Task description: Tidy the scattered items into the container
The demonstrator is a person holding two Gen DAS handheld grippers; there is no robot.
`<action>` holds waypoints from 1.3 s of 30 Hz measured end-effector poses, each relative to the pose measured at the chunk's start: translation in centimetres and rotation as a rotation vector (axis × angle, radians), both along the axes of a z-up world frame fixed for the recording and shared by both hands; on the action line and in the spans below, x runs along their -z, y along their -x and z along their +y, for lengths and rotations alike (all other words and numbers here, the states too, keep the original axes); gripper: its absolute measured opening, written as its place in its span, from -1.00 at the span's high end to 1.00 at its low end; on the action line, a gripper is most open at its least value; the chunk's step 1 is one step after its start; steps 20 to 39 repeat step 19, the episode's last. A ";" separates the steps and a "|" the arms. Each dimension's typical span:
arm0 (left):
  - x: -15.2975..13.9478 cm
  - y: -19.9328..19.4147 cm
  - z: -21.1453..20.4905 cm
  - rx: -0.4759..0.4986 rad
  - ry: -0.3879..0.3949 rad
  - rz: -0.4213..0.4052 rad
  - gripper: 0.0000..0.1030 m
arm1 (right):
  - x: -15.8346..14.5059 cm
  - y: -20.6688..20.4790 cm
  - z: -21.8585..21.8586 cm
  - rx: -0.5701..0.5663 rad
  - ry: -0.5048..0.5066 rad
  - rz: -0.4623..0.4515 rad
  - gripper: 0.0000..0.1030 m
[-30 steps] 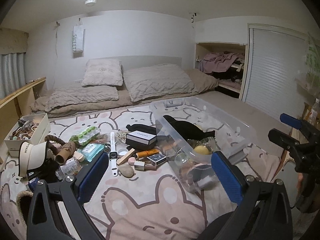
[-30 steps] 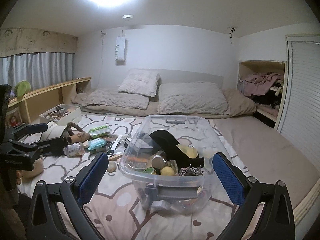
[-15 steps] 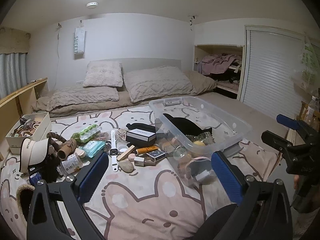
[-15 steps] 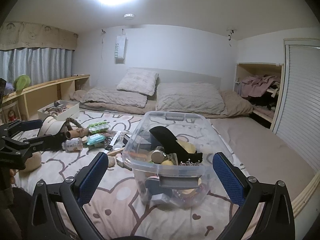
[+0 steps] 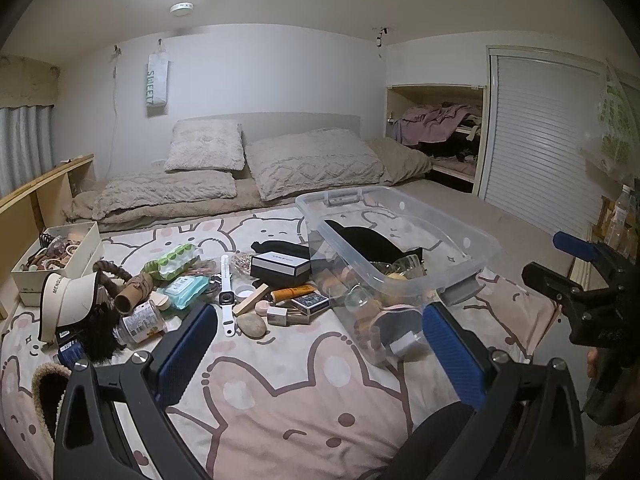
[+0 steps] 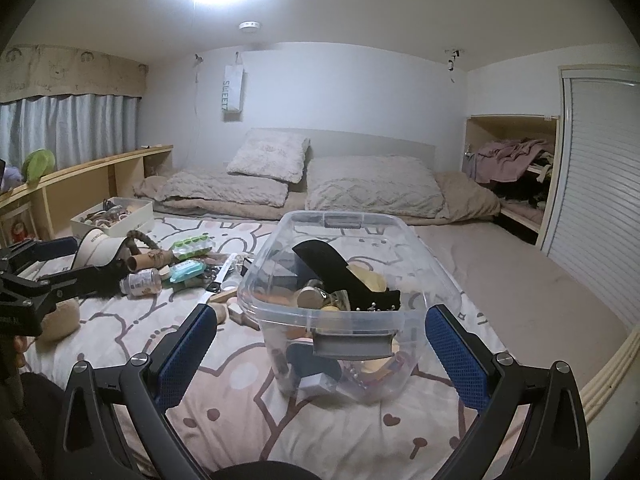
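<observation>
Both the left gripper [image 5: 316, 348] and right gripper [image 6: 320, 348] gape wide, holding nothing. The bin [image 6: 416, 236] walls blur its lower contents; clutter [image 5: 224, 292] overlaps itself.

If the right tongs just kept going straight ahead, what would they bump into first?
Probably the clear plastic bin. The right tongs are open and empty, and the bin's near end with its grey latch sits right between the fingertips. Depth is hard to judge, but nothing else shows in front of it.

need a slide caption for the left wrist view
Open left gripper above the cartoon-print bedspread, clear plastic storage bin ahead right, scattered clutter left.
</observation>
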State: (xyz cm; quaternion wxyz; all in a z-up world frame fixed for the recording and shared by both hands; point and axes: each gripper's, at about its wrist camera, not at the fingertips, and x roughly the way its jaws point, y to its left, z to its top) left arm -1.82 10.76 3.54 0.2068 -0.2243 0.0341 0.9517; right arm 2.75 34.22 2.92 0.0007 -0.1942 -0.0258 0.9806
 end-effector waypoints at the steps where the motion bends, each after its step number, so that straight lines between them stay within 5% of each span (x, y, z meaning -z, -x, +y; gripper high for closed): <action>1: 0.0 -0.1 0.0 0.001 0.000 0.000 -1.00 | 0.0 0.0 0.0 0.001 -0.004 -0.001 -1.00; 39: 0.5 -0.3 0.3 0.002 0.005 -0.001 -1.00 | 0.2 -0.1 -0.1 -0.003 -0.002 -0.005 -1.00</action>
